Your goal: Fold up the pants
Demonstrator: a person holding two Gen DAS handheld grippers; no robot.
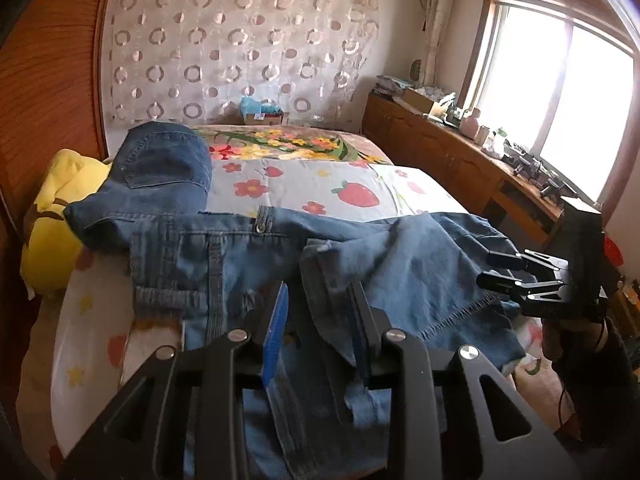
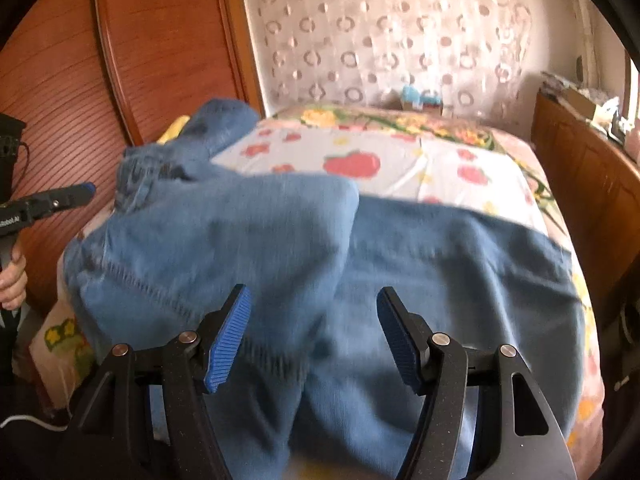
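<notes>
Blue denim pants (image 1: 240,248) lie crumpled across the bed, their seat part humped over a yellow pillow (image 1: 52,216). A folded-over leg with a stitched hem (image 1: 452,312) rests on top. My left gripper (image 1: 318,292) hovers low over the near denim. Its blue pads (image 1: 276,320) stand apart, with cloth lying loose in the gap and not pressed. My right gripper (image 2: 312,296) is open wide above the pants (image 2: 440,260), holding nothing. It also shows at the right edge of the left wrist view, right gripper (image 1: 486,270). The left gripper (image 2: 82,192) shows at the left of the right wrist view.
The bed (image 1: 320,188) has a flower and strawberry sheet. A wooden headboard panel (image 1: 48,80) stands on the left. A wooden cabinet (image 1: 448,152) with clutter runs under the window at the right. A small box (image 1: 264,118) sits at the bed's far edge. A person's hand (image 2: 12,280) holds the left gripper.
</notes>
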